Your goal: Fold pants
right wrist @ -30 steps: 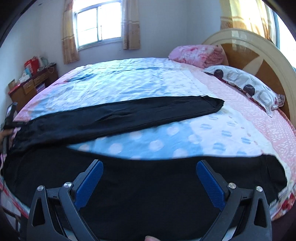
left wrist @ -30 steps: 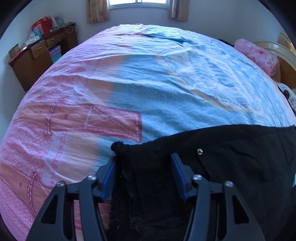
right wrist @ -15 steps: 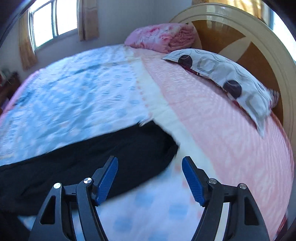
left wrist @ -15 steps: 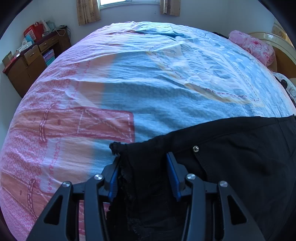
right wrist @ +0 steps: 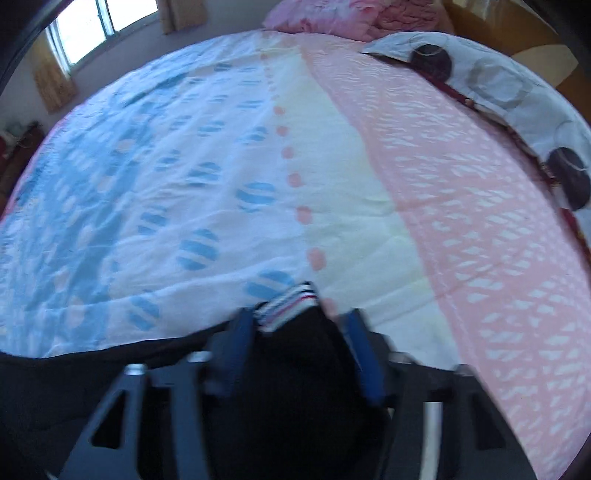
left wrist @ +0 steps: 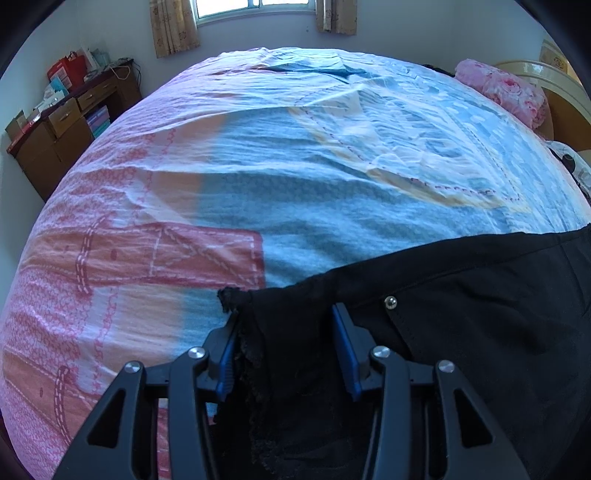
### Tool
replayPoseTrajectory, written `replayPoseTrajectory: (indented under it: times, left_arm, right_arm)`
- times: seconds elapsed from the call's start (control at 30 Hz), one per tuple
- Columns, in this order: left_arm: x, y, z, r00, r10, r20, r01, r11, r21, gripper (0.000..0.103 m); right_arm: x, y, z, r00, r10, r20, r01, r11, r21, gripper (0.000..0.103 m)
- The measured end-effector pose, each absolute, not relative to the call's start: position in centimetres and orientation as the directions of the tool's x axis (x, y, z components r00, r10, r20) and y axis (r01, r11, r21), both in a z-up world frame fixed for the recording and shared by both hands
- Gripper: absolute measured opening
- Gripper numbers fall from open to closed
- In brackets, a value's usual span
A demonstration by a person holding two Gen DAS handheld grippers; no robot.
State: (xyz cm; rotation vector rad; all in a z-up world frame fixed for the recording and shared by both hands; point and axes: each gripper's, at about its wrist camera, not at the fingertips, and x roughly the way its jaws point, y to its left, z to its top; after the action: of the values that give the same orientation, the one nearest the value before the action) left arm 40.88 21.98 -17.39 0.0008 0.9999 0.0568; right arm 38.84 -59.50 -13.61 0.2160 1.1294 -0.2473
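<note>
Black pants lie across the near side of the bed, with a metal rivet near the waist. My left gripper points down at the lacy waistband corner. Its jaws are closing, and bunched black cloth fills the gap between the blue pads. In the blurred right wrist view, the pants run off to the left. My right gripper is over the end of a leg. Its jaws are closing fast on the black cloth, and the striped cuff pokes out past the fingertips.
A patterned pink, blue and cream bedspread covers the bed. A wooden desk with clutter stands by the left wall. A pink folded blanket and a spotted pillow lie by the headboard.
My right gripper swept right along the pants from the middle to the leg's end and narrowed from wide open onto the cuff. The left gripper stayed put and narrowed on the waistband.
</note>
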Motion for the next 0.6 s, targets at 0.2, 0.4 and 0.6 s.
replayPoseTrajectory:
  times: [0.2, 0.4, 0.6]
  left_arm:
    - [40.7, 21.4, -16.0, 0.555, 0.019, -0.832, -0.020, 1.000, 0.010, 0.023]
    - [35.9, 22.9, -10.5, 0.692, -0.073, -0.718, 0.005, 0.995, -0.096, 0.023]
    - [28.8, 24.2, -7.4, 0.772, -0.152, -0.617, 0.048, 0.982, -0.182, 0.023]
  right_arm:
    - [36.9, -56.8, -10.0, 0.459, -0.140, -0.877, 0.238, 0.971, -0.030, 0.007]
    - [29.2, -55.7, -1.6, 0.616, -0.127, -0.778, 0.199, 0.980, -0.002, 0.006]
    - [17.1, -54.0, 3.8, 0.718, -0.094, -0.689, 0.168, 0.985, 0.041, 0.007]
